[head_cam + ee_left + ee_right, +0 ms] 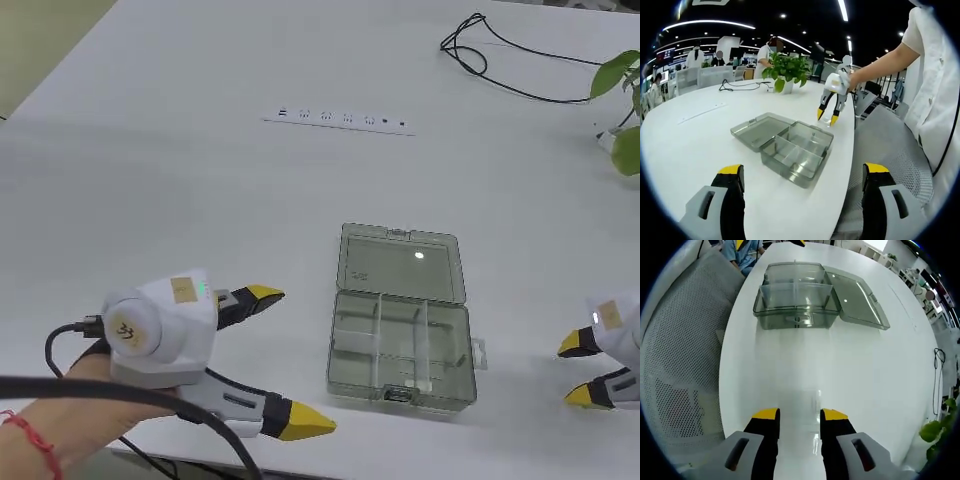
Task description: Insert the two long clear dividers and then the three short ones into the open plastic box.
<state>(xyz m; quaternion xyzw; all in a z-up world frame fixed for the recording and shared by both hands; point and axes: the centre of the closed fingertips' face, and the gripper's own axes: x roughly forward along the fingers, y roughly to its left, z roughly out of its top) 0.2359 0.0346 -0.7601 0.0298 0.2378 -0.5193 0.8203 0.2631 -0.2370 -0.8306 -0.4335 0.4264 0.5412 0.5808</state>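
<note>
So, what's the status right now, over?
Left gripper open, empty. Right gripper open, empty. Box open, dividers inside. Nothing blocking the box.

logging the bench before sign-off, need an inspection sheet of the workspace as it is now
surface: white table
job's things: open plastic box, lid lying flat behind it; clear dividers standing inside, count unclear
clutter: power strip
grippers: left gripper and right gripper open, empty, either side of the box
cables: black cable looped at the far side
surroundings: potted plant, mesh chair
</note>
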